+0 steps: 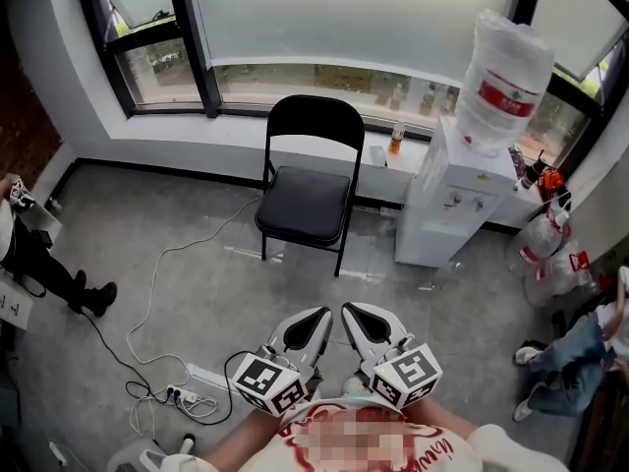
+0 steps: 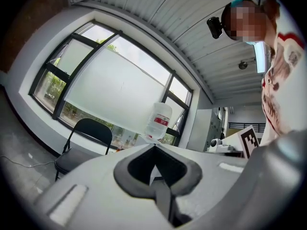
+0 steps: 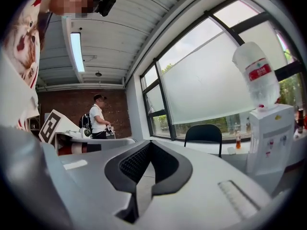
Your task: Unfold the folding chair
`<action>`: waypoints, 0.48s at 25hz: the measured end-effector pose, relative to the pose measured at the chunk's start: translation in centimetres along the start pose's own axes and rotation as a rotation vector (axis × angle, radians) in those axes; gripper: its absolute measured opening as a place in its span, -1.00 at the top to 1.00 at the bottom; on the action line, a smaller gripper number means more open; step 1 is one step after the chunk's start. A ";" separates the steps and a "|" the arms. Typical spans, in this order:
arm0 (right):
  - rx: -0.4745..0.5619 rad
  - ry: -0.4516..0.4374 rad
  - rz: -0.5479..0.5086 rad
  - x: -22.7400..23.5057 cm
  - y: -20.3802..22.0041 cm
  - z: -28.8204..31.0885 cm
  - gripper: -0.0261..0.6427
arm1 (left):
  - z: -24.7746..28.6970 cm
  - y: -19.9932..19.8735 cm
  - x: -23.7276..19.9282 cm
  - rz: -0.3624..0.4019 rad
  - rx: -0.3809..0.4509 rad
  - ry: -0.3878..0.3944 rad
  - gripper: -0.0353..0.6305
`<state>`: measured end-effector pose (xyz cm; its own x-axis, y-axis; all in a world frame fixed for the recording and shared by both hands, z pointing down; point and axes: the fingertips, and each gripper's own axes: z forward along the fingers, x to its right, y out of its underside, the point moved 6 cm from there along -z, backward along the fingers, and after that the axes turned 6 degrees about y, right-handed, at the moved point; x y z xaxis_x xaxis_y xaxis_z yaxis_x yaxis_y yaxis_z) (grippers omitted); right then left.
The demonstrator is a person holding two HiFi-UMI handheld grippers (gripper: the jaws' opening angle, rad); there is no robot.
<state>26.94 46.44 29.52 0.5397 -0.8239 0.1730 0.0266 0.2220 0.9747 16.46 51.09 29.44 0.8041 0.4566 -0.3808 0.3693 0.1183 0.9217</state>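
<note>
Standing open by the window, the folding chair (image 1: 307, 190) looks fully unfolded, seat down, though seating of the hinges is hard to judge. Left gripper (image 1: 319, 316) and right gripper (image 1: 352, 314) are closed, empty and well apart from it.

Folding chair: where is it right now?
Head view, upper centre: the folding chair stands open on the floor below the window, just left of the white water dispenser.
</note>
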 end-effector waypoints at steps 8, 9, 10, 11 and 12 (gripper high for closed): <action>0.006 0.006 0.006 1.2 -0.1 -0.9 0.85 | 0.6 -0.1 0.5 0.001 0.006 -0.030 0.89; 0.005 0.004 0.006 1.2 -0.1 -0.9 0.85 | 0.7 -0.1 0.6 -0.001 0.003 -0.034 0.89; 0.006 0.000 0.003 1.2 -0.2 -1.0 0.85 | 0.7 -0.1 0.7 -0.004 0.000 -0.037 0.89; 0.008 -0.004 0.000 1.2 -0.2 -1.1 0.85 | 0.7 -0.1 0.7 -0.005 0.000 -0.038 0.89; 0.011 -0.008 -0.004 1.2 -0.3 -1.1 0.85 | 0.8 0.0 0.8 -0.005 0.001 -0.037 0.89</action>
<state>28.51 45.99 29.28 0.5330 -0.8288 0.1702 0.0197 0.2133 0.9768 17.50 50.77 29.09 0.8190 0.4227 -0.3880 0.3739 0.1197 0.9197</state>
